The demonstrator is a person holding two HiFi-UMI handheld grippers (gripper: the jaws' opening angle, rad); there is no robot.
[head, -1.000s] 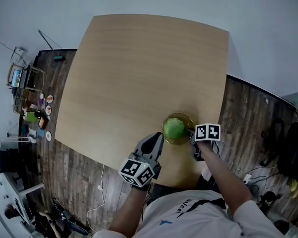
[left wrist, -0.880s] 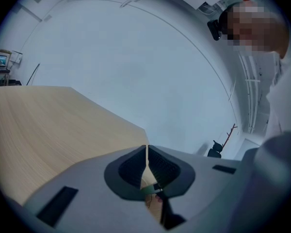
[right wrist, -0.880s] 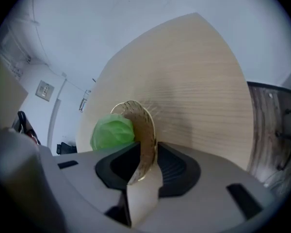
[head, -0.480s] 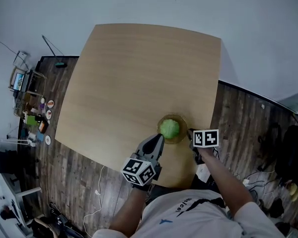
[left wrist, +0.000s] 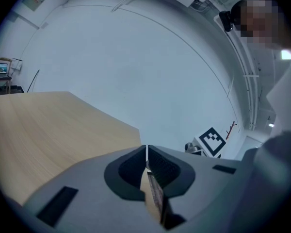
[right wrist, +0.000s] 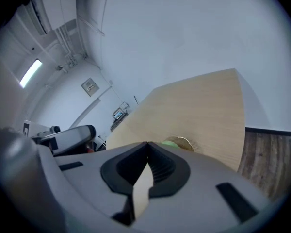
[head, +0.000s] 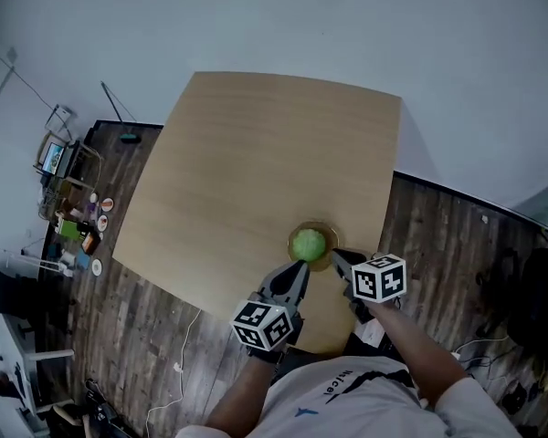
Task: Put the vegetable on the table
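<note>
Green vegetable [head: 308, 243] sits in the bowl [head: 312, 225]; left gripper [head: 298, 271] and right gripper [head: 336, 255] hover just beside the bowl, jaws together, empty; the bowl is near the table [head: 256, 162] edge, so a nudge likely tips it off.

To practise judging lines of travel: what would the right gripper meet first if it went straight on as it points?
Probably the bowl holding the green vegetable: the right gripper, jaws shut and empty, points at it from close by. Whether rim or vegetable comes first, depth leaves unclear.
</note>
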